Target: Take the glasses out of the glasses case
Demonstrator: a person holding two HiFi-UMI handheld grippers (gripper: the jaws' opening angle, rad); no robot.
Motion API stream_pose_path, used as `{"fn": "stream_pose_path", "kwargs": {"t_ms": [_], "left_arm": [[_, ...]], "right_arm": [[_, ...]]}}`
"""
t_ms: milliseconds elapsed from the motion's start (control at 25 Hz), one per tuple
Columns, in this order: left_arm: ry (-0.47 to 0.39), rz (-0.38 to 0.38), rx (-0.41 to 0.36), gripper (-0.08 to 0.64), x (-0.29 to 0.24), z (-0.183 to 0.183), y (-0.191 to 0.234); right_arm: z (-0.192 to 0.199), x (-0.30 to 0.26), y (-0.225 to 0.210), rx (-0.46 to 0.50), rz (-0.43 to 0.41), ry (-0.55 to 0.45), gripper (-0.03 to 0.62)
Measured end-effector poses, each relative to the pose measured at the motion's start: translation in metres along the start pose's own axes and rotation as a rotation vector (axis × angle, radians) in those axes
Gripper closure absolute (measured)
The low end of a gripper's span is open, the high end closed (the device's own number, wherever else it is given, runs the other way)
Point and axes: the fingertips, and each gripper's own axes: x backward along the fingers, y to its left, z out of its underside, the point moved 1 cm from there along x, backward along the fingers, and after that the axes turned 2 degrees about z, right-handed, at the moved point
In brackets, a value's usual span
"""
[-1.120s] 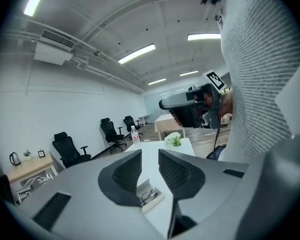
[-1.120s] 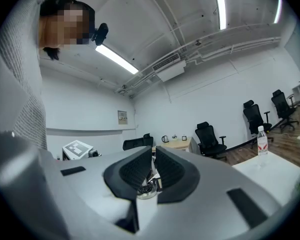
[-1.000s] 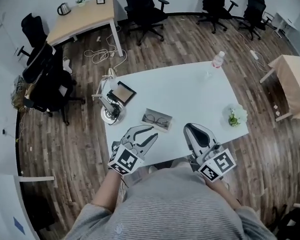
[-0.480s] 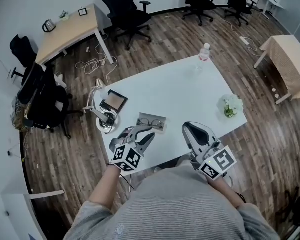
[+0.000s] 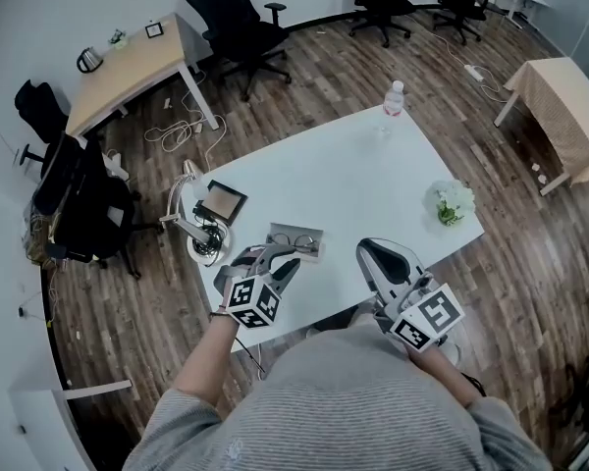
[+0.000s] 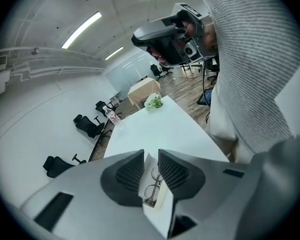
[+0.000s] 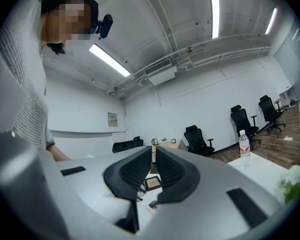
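Observation:
The open glasses case lies near the front left of the white table, and the dark-rimmed glasses lie inside it. My left gripper is at the case's near end. In the left gripper view its jaws stand close together around the white edge of the case, and the glasses show just beyond the gripper. My right gripper is shut and holds nothing. It hovers over the table's front edge, to the right of the case, and in its own view the right gripper points across the room.
A desk lamp and a framed dark panel sit at the table's left end. A water bottle stands at the far corner and a small plant at the right end. Office chairs and two other tables stand beyond.
My left gripper moved forward to the case, and its jaws went from spread wide to close together on the case's edge. The right gripper stayed shut in the same place.

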Motion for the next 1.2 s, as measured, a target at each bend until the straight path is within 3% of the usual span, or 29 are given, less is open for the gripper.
{"fn": "stream_pose_path", "kwargs": {"t_ms": [400,1200], "left_arm": [[0.075,0.027,-0.075,0.468,-0.023,0.013,-0.005],[0.136,0.082,-0.092,0.468,-0.057,0.040,-0.008]], "right_arm": [[0.001,0.001,-0.003,-0.004,0.005,0.008,0.575],[0.001,0.002,-0.016,-0.004,0.047,0.028,0.575]]}}
